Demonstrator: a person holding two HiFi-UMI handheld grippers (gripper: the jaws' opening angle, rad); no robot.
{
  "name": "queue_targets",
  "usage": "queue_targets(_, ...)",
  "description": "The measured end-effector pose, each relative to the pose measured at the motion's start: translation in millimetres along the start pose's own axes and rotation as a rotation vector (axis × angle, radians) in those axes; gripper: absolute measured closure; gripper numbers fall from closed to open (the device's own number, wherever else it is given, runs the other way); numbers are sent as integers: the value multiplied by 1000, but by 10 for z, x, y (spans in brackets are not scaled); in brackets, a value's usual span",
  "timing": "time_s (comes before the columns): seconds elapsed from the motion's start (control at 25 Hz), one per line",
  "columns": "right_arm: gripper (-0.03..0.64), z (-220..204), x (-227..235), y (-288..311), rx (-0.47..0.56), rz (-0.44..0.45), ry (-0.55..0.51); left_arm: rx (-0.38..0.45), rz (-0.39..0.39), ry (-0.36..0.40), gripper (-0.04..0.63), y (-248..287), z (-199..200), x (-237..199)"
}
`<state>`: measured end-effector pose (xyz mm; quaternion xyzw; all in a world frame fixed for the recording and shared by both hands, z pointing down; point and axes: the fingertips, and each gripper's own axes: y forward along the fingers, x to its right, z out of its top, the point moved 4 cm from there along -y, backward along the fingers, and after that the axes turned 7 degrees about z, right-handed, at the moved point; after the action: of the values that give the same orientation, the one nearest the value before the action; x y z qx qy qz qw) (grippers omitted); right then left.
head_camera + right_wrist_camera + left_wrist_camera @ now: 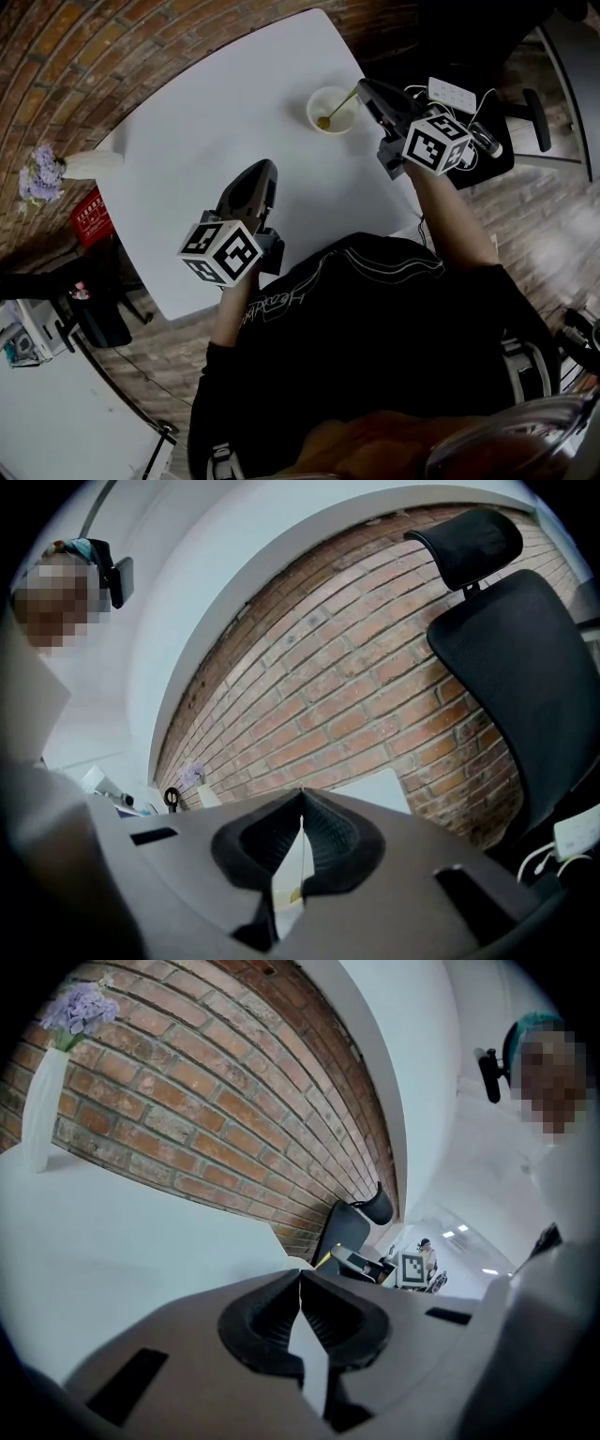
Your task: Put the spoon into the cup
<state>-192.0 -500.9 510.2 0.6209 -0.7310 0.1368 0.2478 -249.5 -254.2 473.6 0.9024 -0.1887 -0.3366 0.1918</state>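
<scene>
While right tool [362,87] pinches the spoon [339,106] handle, bowl slanting down into cup [310,110], left tool [266,169] closed, empty.

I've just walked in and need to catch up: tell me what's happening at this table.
A person holds a claw in each hand over the white table. The right claw is shut on the handle of the spoon, and the spoon's bowl end is down inside the cup. The left claw is shut with nothing in it, nearer the person and well apart from the cup.
</scene>
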Motion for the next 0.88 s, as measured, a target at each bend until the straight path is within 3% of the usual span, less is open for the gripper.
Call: queue_targets(0.88,615,-172,205,-58,-20,-34,63,5,16,-17,591,25,-94,50)
